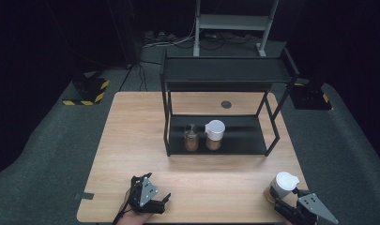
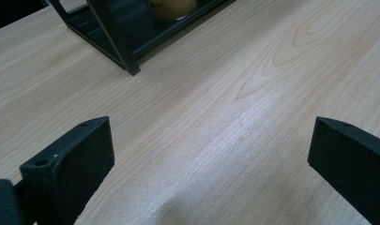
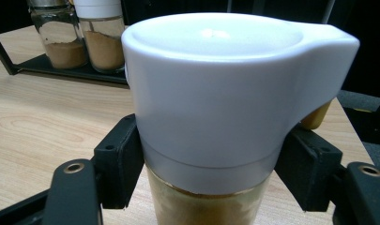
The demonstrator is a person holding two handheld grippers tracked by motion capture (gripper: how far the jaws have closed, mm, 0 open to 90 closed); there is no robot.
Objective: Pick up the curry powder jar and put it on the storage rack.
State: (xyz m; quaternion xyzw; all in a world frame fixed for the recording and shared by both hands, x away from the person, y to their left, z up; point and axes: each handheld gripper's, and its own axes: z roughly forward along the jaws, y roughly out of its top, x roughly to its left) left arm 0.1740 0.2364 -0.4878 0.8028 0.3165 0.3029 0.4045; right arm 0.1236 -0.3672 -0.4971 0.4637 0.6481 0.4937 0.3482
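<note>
The right gripper (image 3: 211, 173) clamps the white-lidded spice jar (image 3: 216, 108) at the table's (image 1: 131, 140) five o'clock corner; lift it straight, keeping it upright; the left gripper (image 2: 211, 159) rests released at seven o'clock.

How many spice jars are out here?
3: two stand side by side on the rack's lower shelf, one metal-lidded jar, one white-lidded jar; a third jar sits between the right gripper's jaws.

This looks like a lab or test room: a light wooden bench (image 1: 131, 140) stands on grey carpet (image 1: 47, 154), with black walls, loose cables (image 1: 145, 70) and yellow-and-black striped floor blocks (image 1: 87, 91).
</note>
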